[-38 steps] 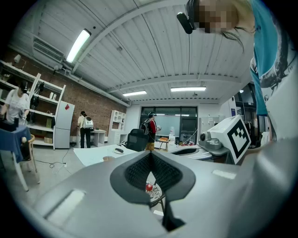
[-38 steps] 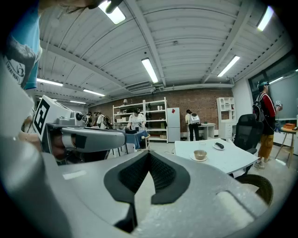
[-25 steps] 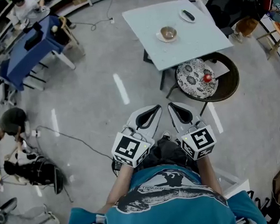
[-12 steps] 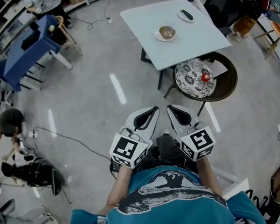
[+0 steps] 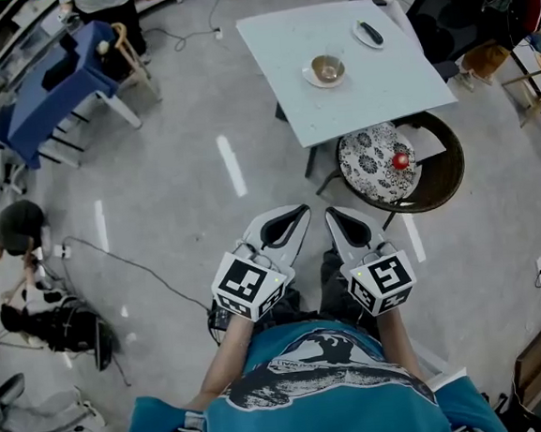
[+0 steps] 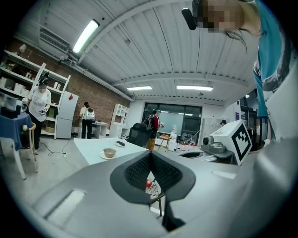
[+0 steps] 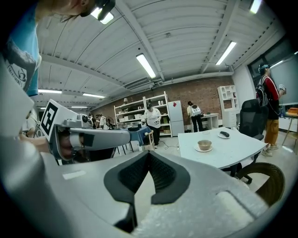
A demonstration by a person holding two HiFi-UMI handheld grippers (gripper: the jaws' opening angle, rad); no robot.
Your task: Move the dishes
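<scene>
Floor (image 5: 173,125) open up to surface (image 5: 386,83). Round chair (image 5: 445,162) w/ patterned cushion (image 5: 369,155), red ball (image 5: 400,160) blocks near edge. Surface bare around bowl (image 5: 327,66).

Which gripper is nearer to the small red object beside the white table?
Right. The right gripper sits below-left of the red object; the left gripper lies farther left.

Bright, even ceiling strip lights (image 6: 86,36); fisheye warp, dark corners.

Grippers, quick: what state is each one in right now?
Left gripper: closed, jaw tips together, holding nothing.
Right gripper: closed, jaw tips together, holding nothing.
</scene>
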